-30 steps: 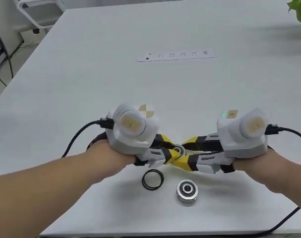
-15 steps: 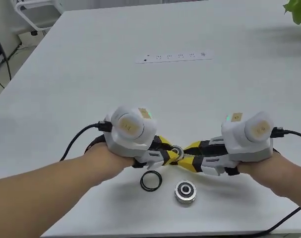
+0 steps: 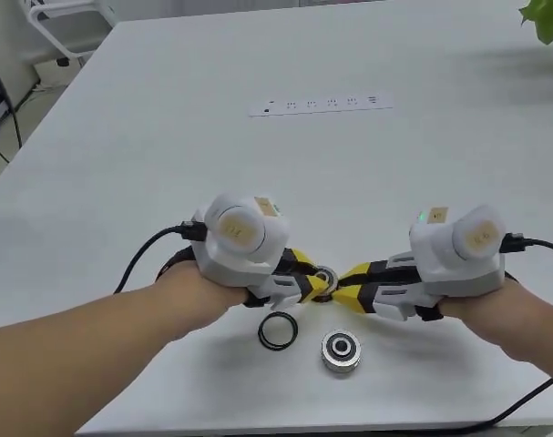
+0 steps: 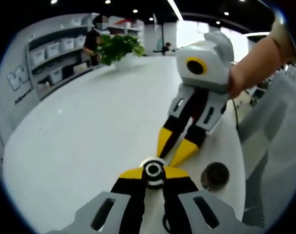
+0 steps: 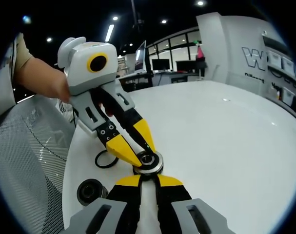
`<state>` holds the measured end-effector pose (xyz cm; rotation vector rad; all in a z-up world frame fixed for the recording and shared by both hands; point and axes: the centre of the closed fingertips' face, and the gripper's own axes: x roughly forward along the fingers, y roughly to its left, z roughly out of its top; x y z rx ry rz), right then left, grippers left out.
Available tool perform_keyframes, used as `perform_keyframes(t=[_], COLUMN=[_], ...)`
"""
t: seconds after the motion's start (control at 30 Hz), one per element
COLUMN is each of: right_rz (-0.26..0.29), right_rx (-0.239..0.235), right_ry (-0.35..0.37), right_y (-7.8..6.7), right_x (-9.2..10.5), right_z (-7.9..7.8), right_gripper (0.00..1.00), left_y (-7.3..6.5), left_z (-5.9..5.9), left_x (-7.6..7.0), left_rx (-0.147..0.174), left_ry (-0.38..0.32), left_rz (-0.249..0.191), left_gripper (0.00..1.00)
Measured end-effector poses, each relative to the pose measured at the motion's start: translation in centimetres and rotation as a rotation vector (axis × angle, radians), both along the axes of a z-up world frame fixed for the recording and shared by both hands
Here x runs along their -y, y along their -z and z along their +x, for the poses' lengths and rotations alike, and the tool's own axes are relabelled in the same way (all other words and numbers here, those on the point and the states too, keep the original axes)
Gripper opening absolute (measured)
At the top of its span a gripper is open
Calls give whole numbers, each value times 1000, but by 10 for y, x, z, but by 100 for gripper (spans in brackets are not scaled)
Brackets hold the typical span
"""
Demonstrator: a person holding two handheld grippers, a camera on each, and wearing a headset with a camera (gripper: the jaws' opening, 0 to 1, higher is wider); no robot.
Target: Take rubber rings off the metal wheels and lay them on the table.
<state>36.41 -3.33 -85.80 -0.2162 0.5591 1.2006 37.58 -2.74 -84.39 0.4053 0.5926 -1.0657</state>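
Here, left tongs clench a metal wheel by the surface's near edge; right tongs touch it, grip unclear.

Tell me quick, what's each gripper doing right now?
Left gripper: closed on a metal wheel.
Right gripper: jaws nearly together at that wheel's rim; grip cannot be told.
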Motion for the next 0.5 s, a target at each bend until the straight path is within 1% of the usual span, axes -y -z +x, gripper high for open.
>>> perform_keyframes(t=[0.1, 0.33, 0.4, 0.5], right_rz=[-1, 9, 11, 28], right_rx=[-7, -31, -43, -70], right_ry=[3, 24, 35, 64], right_y=[0, -1, 0, -1], right_x=[1, 4, 5, 7], right_z=[0, 1, 1, 2], right_gripper=[6, 0, 0, 0], left_y=[0, 0, 0, 0], left_z=[0, 0, 0, -1], left_x=[0, 0, 1, 1], left_rx=[6, 7, 10, 15], left_ry=[3, 4, 3, 1], left_rz=[3, 3, 6, 11], left_gripper=[13, 13, 13, 13])
